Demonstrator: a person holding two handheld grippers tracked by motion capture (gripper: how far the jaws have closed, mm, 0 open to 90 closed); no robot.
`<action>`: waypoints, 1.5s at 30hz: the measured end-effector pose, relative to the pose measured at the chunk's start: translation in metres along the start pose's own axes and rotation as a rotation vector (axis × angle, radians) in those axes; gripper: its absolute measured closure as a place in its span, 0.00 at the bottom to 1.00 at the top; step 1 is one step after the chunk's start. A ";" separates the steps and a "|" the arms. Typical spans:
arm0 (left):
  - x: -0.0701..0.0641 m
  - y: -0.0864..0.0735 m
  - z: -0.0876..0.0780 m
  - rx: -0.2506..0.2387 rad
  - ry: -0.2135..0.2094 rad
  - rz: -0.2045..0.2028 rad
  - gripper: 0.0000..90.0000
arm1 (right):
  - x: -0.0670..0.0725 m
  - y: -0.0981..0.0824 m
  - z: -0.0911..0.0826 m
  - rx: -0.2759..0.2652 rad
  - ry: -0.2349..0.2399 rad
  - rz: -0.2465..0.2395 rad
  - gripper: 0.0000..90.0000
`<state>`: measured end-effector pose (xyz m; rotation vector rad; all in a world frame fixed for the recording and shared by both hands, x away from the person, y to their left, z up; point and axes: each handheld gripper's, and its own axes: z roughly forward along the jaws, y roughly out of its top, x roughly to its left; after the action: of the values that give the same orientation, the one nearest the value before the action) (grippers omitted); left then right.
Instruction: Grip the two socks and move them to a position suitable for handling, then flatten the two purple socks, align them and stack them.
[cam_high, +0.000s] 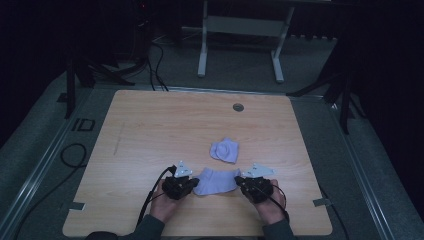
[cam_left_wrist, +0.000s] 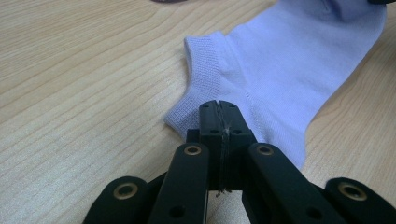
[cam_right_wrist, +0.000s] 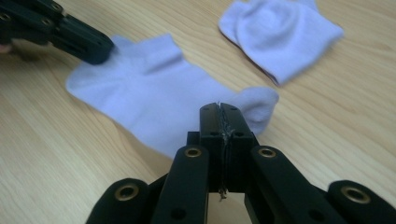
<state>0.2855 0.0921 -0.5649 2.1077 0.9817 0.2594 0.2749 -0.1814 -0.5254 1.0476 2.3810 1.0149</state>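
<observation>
Flat sock (cam_high: 216, 181) on table (cam_high: 150, 130) between both grippers, folded sock (cam_high: 224, 150) just behind it

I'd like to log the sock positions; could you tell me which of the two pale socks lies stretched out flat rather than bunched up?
The near sock, lying between the left gripper and the right gripper, is spread flat. The far sock sits apart, folded into a rounded bundle.

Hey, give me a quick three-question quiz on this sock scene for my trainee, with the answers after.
1. True or false: the left gripper is wide open.
2. How many socks lie on the table?
3. Which sock lies between the two grippers: A, the flat sock, or B, the bunched sock?

Key: 1. False, its jaws are shut at the flat sock's edge. 2. Two. 3. A; the right gripper is at its other end.
</observation>
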 end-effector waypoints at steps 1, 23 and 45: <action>0.000 0.000 0.000 0.000 0.001 0.002 1.00 | -0.002 -0.002 -0.002 0.001 -0.006 0.008 0.98; 0.000 0.001 0.002 -0.008 0.006 0.008 0.99 | -0.018 0.003 -0.016 -0.020 -0.071 0.001 0.89; -0.002 0.001 0.002 -0.012 0.015 0.014 0.98 | -0.023 0.050 0.019 0.012 -0.048 -0.092 0.87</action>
<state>0.2857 0.0893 -0.5657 2.1051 0.9715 0.2880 0.3252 -0.1660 -0.5009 0.9464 2.3761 0.9342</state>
